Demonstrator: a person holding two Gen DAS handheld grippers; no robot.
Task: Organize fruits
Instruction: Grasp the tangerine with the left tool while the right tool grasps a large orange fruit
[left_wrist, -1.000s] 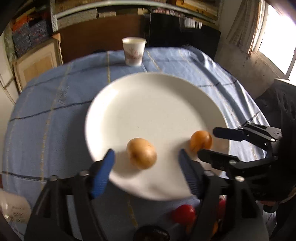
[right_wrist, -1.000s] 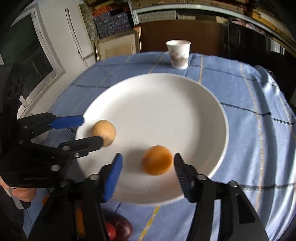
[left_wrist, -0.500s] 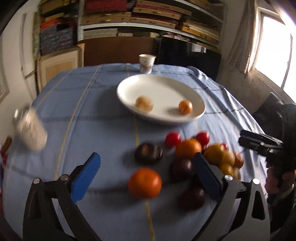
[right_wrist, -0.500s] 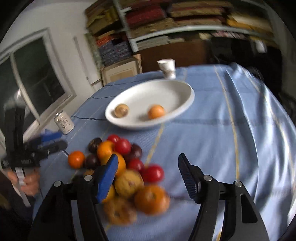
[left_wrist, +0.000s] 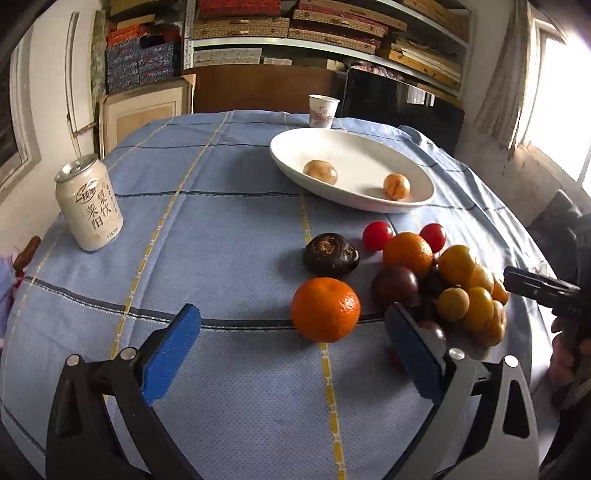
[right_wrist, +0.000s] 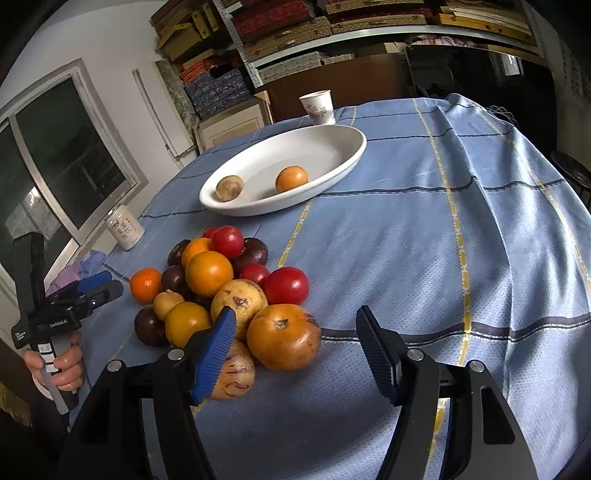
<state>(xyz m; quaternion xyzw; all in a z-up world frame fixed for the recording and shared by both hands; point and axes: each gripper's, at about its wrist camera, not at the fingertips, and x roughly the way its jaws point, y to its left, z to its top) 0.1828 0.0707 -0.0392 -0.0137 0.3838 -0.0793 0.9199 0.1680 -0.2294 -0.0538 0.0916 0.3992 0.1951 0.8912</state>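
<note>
Blue checked tablecloth (left_wrist: 229, 236) across frame centre; white drink can (left_wrist: 89, 208) upright at left, well apart from paper cup (left_wrist: 322, 110) at upper centre; stacked shelves (left_wrist: 295, 26) along top; framed panel (left_wrist: 144, 110) upper left; dark screen (left_wrist: 399, 107) upper right; window (right_wrist: 62, 155) at left of right wrist view.

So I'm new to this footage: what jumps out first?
The bright pile of fruit near the blue-clothed table's close edge, oranges, red and dark ones heaped together. Beyond it sits a white plate holding just two fruits. Both grippers, left gripper and right gripper, hang open and empty.
</note>
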